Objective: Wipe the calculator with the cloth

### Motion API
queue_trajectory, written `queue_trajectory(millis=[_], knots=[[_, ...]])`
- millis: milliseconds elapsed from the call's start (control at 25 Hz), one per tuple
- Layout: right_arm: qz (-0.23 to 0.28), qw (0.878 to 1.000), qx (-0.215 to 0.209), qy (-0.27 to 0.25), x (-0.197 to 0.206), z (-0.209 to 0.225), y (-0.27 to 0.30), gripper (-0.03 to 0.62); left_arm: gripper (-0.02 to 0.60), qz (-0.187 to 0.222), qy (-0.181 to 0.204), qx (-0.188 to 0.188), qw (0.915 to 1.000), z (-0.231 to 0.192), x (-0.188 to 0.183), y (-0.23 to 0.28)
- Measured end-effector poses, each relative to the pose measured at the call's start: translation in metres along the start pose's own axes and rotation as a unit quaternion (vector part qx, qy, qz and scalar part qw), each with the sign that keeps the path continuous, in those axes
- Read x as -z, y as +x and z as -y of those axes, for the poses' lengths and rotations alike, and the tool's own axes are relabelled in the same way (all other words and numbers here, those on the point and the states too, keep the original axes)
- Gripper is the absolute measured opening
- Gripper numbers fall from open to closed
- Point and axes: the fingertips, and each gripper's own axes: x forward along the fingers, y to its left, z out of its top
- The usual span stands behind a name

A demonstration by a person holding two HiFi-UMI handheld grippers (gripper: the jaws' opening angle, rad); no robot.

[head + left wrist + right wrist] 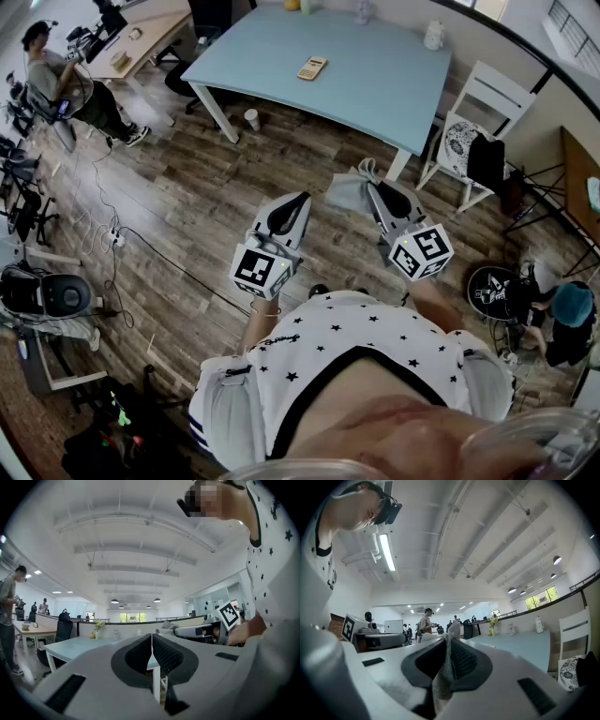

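The calculator (312, 67) lies flat on the light blue table (375, 84), well ahead of both grippers. My right gripper (374, 187) is shut on a grey cloth (349, 193) that hangs over the wooden floor, short of the table's near edge. In the right gripper view the cloth (444, 667) is pinched between the closed jaws of the right gripper (449, 654). My left gripper (298, 200) hangs beside it, jaws together with nothing in them; in the left gripper view the left gripper (152, 648) has its pads pressed flat together.
A white chair (473, 112) with a patterned cushion stands right of the table. A paper cup (251, 119) sits on the floor by a table leg. A white jug (433, 36) stands on the table's far edge. People stand at left (66, 80) and crouch at right (562, 319).
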Motion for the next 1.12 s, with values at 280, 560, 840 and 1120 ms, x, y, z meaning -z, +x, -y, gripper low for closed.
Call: queue_trajectory(millis=[280,560,840,1120], knots=[[0.0,1.0,-0.003,0.0,0.0,0.001,0.004,0.033,0.031,0.0,0.0,-0.003,1.0,-0.003,0.0,0.003],[0.001,1.0,0.0,0.006,0.001,0.006,0.001,0.034,0.031,-0.003,0.002,-0.001,1.0,0.001,0.001,0.006],[0.011,1.0,-0.006,0.017,-0.002,0.01,-0.005,0.034,0.031,-0.002,0.005,-0.009,0.9999,0.008,-0.001,0.006],[0.016,0.999,-0.01,0.032,-0.001,0.022,-0.017,0.035,0.031,-0.007,0.009,-0.013,0.9998,0.021,0.0,0.015]])
